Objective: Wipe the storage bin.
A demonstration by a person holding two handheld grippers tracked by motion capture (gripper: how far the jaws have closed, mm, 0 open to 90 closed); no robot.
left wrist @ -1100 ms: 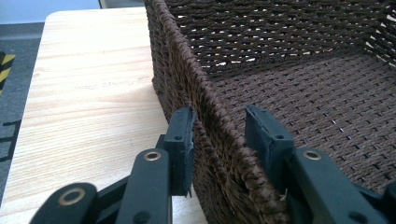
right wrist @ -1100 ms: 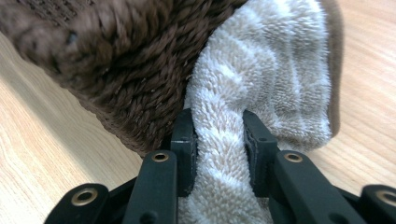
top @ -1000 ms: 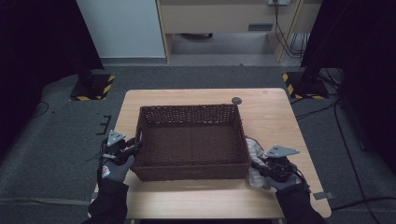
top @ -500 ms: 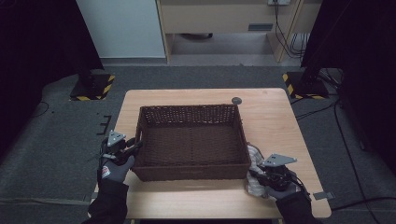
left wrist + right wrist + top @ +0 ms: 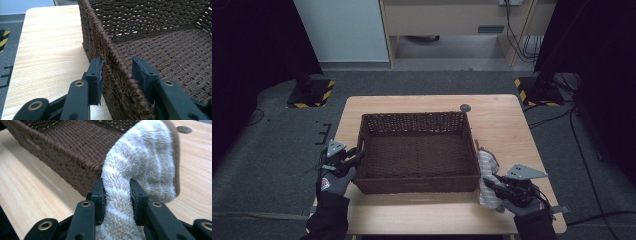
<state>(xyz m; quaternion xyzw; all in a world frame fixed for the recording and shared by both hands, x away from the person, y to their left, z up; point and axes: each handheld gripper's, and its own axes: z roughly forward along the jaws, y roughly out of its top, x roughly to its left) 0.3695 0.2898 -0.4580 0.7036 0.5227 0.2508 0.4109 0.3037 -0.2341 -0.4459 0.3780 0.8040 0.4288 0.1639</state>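
Right gripper view shows the right gripper (image 5: 117,195) clenched on a folded beige towel (image 5: 145,162) beside the wicker basket (image 5: 419,150), likely so it can be lifted in. Farther left, the left gripper (image 5: 117,75) straddles the basket's wall unclamped, seemingly to steady it. The towel's long axis runs along the basket's right side.

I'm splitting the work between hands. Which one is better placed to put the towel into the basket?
Probably right: the right gripper is shut on the striped towel beside the wicker basket. The left gripper straddles the basket's wall, jaws open.
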